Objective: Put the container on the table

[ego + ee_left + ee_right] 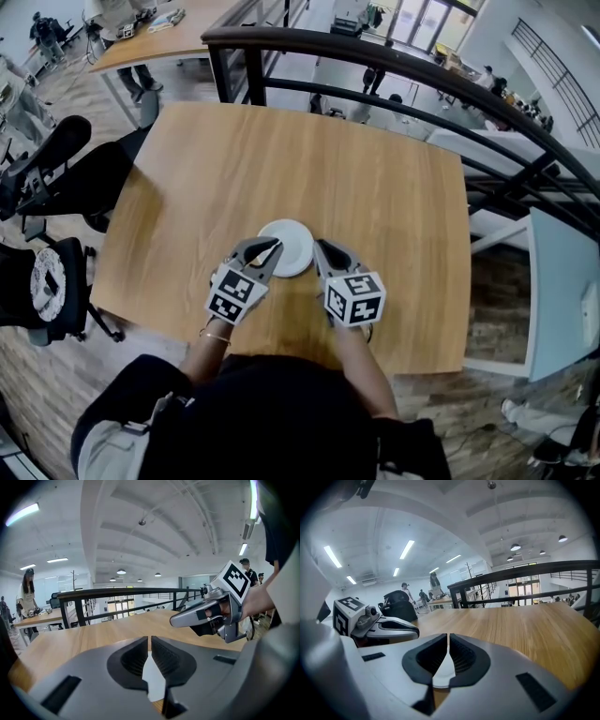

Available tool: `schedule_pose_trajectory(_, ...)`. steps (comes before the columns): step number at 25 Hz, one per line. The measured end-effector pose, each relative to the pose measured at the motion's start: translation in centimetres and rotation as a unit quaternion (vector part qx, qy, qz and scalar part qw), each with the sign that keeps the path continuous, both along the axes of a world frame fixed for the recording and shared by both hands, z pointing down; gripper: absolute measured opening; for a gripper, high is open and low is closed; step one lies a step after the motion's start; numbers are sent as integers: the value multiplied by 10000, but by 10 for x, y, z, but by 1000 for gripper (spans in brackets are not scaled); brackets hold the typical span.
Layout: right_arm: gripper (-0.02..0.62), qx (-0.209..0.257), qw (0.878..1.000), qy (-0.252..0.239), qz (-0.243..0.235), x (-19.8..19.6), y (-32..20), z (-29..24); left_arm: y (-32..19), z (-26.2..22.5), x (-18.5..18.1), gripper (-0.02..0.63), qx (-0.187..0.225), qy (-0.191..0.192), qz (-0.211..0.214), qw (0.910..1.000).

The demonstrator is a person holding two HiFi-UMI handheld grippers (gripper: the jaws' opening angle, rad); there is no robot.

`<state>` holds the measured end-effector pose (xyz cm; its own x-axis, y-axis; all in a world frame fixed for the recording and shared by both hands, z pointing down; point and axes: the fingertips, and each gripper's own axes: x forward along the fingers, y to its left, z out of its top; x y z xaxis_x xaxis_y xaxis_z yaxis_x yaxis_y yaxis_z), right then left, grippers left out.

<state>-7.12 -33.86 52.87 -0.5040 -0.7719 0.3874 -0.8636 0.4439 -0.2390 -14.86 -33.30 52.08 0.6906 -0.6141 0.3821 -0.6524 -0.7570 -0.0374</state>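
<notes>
A round white container (289, 246) rests flat near the front edge of the wooden table (375, 187). My left gripper (274, 247) is shut on its left rim and my right gripper (319, 247) is shut on its right rim. In the left gripper view the jaws (150, 641) are closed, with a thin white strip of the container (153, 682) pinched between the pads; the right gripper (206, 613) shows on the right. In the right gripper view the jaws (448, 639) are likewise closed on the white rim (443, 670), and the left gripper (389, 625) lies to the left.
A black railing (375, 56) curves behind the table's far edge. Black office chairs (56, 178) stand on the left, and a second wooden table (159, 37) lies beyond them. A pale panel (562, 291) stands to the right. People stand in the distance.
</notes>
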Motion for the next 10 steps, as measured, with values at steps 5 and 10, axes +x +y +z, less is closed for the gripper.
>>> schedule_pose_trajectory(5, 29, -18, 10000, -35, 51, 1, -1, 2, -2, 2, 1, 35, -29, 16, 13, 10000)
schedule_pose_trajectory(10, 29, -18, 10000, -62, 65, 3, -2, 1, -2, 2, 4, 35, -48, 26, 17, 10000)
